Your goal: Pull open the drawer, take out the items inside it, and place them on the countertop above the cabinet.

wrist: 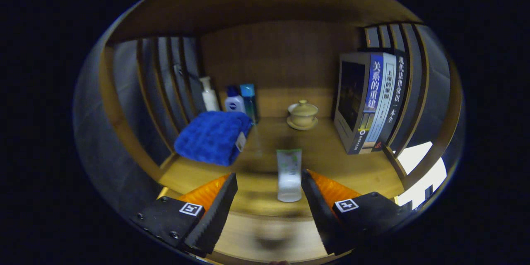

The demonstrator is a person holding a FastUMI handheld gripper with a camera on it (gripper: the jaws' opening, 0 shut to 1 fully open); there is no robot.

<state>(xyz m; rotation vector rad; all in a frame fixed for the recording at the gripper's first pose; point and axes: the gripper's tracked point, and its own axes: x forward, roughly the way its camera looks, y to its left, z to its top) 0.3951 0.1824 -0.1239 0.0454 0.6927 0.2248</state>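
Gripper sits over the front edge of the wooden desk, the countertop inside a shelf nook. Jaws are apart, nothing clamped. A small tube stands upright between them, nearer the right jaw and maybe just touching it; cannot tell for sure. It stands on its pale cap end, so it looks set down on purpose rather than dropped. Judgement: this is one drawer item already placed on the desk, jaws spread to let it go.

Tube is the landmark. It is translucent plastic with a green printed band at its upper end, a soft squeezable look, flat crimped top.

Left of the tube and a little behind: a folded blue towel, thick nubby cloth with a small white tag at its corner, lying flat.
Behind the towel, against the back wall: three bottles, a white pump one, a white one with a dark blue cap, and a slim teal one, all smooth plastic and upright.
Straight behind the tube: a lidded ceramic cup on its saucer, beige glaze, rounded, knob on the lid.
Right of the tube and behind: a row of books standing on end, leaning against the slatted side wall, glossy spines.

Side walls are dark slats in wood frames. The desk is matte, yellowish wood grain. The drawer itself is below and out of frame, so I can't say what remains inside.
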